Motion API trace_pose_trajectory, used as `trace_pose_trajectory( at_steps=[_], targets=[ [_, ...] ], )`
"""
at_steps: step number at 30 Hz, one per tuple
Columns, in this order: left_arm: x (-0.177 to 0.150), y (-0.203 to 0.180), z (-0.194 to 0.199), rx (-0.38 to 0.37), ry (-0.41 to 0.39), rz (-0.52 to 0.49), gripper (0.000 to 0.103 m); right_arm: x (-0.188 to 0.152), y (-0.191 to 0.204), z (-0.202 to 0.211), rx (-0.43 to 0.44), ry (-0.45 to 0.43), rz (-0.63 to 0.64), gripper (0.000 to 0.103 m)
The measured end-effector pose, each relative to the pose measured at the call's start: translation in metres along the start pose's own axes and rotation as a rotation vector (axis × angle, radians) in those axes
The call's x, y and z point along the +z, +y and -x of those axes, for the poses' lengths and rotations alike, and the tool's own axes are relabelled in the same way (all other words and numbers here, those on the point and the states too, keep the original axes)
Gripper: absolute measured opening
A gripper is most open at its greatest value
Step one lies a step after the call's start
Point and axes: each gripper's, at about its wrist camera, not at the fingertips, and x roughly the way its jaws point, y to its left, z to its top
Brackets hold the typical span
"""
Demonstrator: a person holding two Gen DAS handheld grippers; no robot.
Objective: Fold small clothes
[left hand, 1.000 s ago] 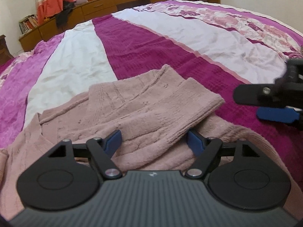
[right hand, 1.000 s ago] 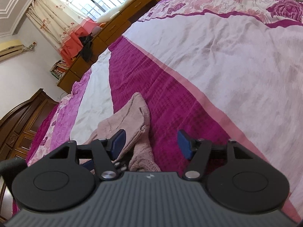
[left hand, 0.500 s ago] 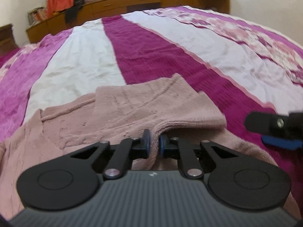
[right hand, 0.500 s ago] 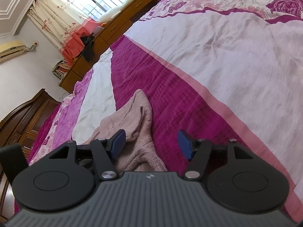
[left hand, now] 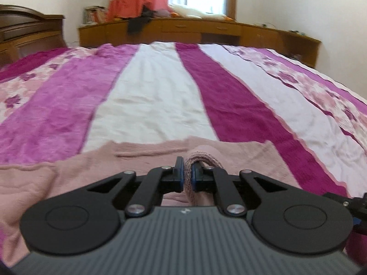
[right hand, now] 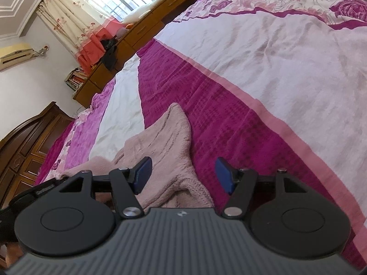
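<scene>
A dusty-pink knitted sweater (left hand: 91,167) lies on the striped bedspread (left hand: 149,96). My left gripper (left hand: 187,174) is shut on a fold of the sweater's ribbed edge, which bulges up between the blue pads. In the right wrist view the sweater (right hand: 165,142) lies bunched just ahead, one corner pointing up the bed. My right gripper (right hand: 182,174) is open, its left pad (right hand: 143,171) over the sweater, its right pad over the magenta stripe, holding nothing. Part of the right gripper (left hand: 344,204) shows at the left wrist view's right edge.
The bedspread has white, magenta and floral pink stripes (right hand: 275,57). A wooden cabinet run (left hand: 201,29) with clutter and curtains stands past the bed's far end. A dark wooden headboard or wardrobe (right hand: 29,142) stands at the left.
My left gripper closed on the sweater's edge, then lifted and tilted toward the far end of the bed. The right gripper stayed open and moved slightly closer to the sweater.
</scene>
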Motion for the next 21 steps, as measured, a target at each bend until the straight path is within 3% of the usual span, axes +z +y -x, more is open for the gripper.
trace_pose_trajectory(
  at_steps=[9, 21],
  targets=[
    [-0.005, 0.049, 0.026, 0.101, -0.035, 0.04, 0.008, -0.004, 0.01, 0.001, 0.006, 0.004, 0.031, 0.069],
    [-0.038, 0.103, 0.032, 0.202, 0.047, 0.106, 0.008, -0.013, 0.033, 0.003, -0.011, -0.002, 0.13, 0.069]
  ],
)
